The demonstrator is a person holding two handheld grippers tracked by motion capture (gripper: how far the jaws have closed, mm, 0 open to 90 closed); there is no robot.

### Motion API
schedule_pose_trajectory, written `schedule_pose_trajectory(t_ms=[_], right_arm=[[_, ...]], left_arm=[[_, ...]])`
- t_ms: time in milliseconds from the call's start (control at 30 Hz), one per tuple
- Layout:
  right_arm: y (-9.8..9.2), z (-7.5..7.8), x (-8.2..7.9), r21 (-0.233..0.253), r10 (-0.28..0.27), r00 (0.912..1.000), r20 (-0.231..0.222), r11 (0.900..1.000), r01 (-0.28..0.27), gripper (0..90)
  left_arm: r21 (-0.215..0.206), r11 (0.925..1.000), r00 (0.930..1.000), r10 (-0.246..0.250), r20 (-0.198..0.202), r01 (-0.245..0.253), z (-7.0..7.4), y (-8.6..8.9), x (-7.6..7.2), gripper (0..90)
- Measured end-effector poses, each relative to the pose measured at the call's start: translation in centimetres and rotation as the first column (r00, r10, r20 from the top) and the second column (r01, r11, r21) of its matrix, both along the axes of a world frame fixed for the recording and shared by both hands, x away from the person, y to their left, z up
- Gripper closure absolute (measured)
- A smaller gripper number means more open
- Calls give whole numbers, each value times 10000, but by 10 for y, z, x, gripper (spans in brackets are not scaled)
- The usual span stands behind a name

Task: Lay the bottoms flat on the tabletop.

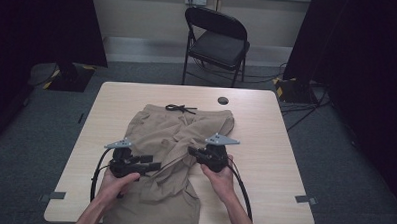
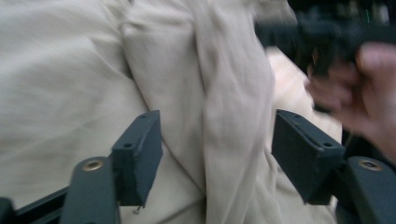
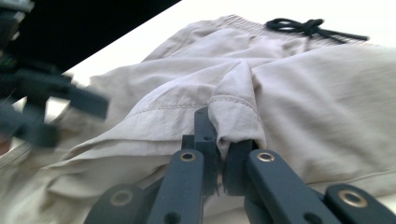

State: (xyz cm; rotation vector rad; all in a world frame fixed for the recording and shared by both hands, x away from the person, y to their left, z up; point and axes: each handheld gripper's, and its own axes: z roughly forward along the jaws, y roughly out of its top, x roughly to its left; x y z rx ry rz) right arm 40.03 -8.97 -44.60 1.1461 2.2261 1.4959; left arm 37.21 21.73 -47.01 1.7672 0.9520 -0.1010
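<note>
Item: khaki shorts (image 1: pixel 160 140) with a black drawstring (image 1: pixel 180 109), lying on a light wooden table (image 1: pixel 265 144). The waistband lies at the far side; one leg runs to the near edge and hangs slightly over it. The other leg is folded back across the middle of the garment, forming a bunched ridge between the two grippers. In the right gripper view the drawstring (image 3: pixel 308 25) shows tied in a bow at the waistband.

Left gripper (image 1: pixel 154 166): held in the person's left hand (image 1: pixel 115 181), lying over the near left part of the shorts, jaws pointing to the person's right. In the left gripper view the jaws stand well apart, one either side of a raised fold of the fabric (image 2: pixel 224 116), not closing on it. That view is blurred by motion.

Right gripper (image 1: pixel 191 151): held in the person's right hand (image 1: pixel 222 175), at the centre right of the shorts. In the right gripper view the jaws are pressed together on a stitched hem edge (image 3: pixel 236 116) of the folded leg, and the cloth bulges up just beyond the tips.

Surroundings: a black folding chair (image 1: pixel 216 40) stands beyond the far edge of the table. A round black cable port (image 1: pixel 223 100) sits in the tabletop near the waistband. Grey carpeted floor (image 1: pixel 335 162).
</note>
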Motion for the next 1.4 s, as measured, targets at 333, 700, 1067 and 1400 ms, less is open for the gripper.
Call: schedule_pose_trajectory(t_ms=[333,700,1067,1400], right_arm=[[-11,11,18,65,-457,9989,139,9989,456,874],[-39,20,13,200,-970,9946,379,9951,963,874],[-68,30,4,360,-1452,9876,593,9890,1432,874],[-100,42,-14,488,-1887,9776,933,9816,1848,871]], left_arm=[[285,9991,9994,-310,139,306,-7,-7,-8,535],[-503,9954,9958,-797,441,819,2,-18,-16,707],[-570,9879,9882,-1408,600,1442,11,-45,-19,857],[-598,9720,9710,-2216,902,2273,33,-77,-27,856]])
